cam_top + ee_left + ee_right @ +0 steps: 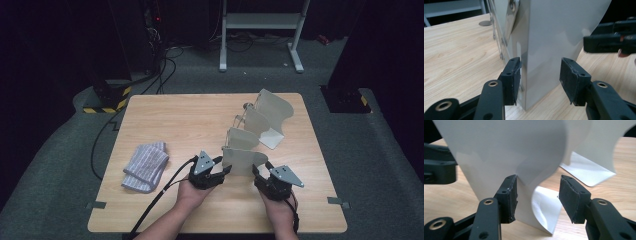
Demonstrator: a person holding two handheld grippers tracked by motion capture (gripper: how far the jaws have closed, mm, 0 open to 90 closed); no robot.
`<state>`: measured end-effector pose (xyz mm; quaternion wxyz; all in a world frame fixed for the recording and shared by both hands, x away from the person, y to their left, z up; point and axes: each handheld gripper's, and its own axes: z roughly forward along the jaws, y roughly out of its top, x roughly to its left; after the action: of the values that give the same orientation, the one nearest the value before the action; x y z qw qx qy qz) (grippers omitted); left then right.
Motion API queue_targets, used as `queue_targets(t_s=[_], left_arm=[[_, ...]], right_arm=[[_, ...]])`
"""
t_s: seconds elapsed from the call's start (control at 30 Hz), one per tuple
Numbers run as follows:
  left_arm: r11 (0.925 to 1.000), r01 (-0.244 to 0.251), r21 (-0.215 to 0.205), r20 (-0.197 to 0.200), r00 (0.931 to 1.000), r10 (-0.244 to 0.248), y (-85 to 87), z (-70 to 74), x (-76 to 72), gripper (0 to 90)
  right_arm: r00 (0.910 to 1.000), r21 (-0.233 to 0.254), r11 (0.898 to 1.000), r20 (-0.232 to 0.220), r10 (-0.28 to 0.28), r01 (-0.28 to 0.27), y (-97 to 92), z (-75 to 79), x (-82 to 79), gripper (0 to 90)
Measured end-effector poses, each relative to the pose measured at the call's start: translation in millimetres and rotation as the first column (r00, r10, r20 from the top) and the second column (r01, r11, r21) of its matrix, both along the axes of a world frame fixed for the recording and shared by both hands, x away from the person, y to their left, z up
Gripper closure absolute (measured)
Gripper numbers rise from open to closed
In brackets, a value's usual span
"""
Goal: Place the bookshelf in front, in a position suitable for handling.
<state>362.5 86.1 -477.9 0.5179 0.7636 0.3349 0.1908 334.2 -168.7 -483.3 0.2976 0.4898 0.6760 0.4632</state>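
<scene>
**Both claws flank the nearest panel of the file divider**

Nearest the person, the left gripper (pixel 226 171) and the right gripper (pixel 258 172) sit at either end of the front panel (pixel 243 161) of a beige folding file divider (pixel 265 117). In the left gripper view the jaws stand spread, and the panel's upright edge (pixel 529 82) rises between them, just beside the left pad (pixel 512 80) and apart from the right one. No pad presses on it. In the right gripper view the jaws are likewise spread; the curved sheet (pixel 506 152) hangs right at the left pad (pixel 509 195), perhaps brushing it, and its lower curl fills part of the gap, while the other pad stays clear of it.

Beyond the claws, the remaining panels step away toward the far right of the wooden table (pixel 175 120). Well off to the left of the left gripper lies a folded striped cloth (pixel 146 167).
</scene>
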Motion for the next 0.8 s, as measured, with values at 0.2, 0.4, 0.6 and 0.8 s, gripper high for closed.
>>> queue_targets(t_s=[0.2, 0.4, 0.6, 0.8], left_arm=[[0.9993, -0.036, 0.012, 0.0, 0.9994, 0.036, 24.5, -3.9, -3.8, 49.5], [0.9939, -0.108, 0.025, -0.013, 0.994, 0.108, 74.0, -9.3, -12.0, 49.2], [0.9838, -0.174, 0.044, 0.016, 0.9848, 0.173, 118.6, -7.2, -24.0, 49.2], [0.9735, -0.229, 0.005, 0.024, 0.9733, 0.228, 146.8, -10.1, -32.5, 49.2]], right_arm=[[0.9999, -0.007, 1.0, 0.005, -0.014, 0.015, -1.6, 3.8, 3.3, 47.9], [0.9981, -0.006, 1.0, 0.061, -0.005, 0.006, 2.7, 24.2, -0.2, 45.2], [0.9929, -0.012, 1.0, 0.119, -0.002, 0.004, 8.5, 46.4, -2.0, 43.9], [0.9862, -0.056, 0.998, 0.165, 0.008, 0.001, 22.4, 64.4, -0.5, 44.4]])
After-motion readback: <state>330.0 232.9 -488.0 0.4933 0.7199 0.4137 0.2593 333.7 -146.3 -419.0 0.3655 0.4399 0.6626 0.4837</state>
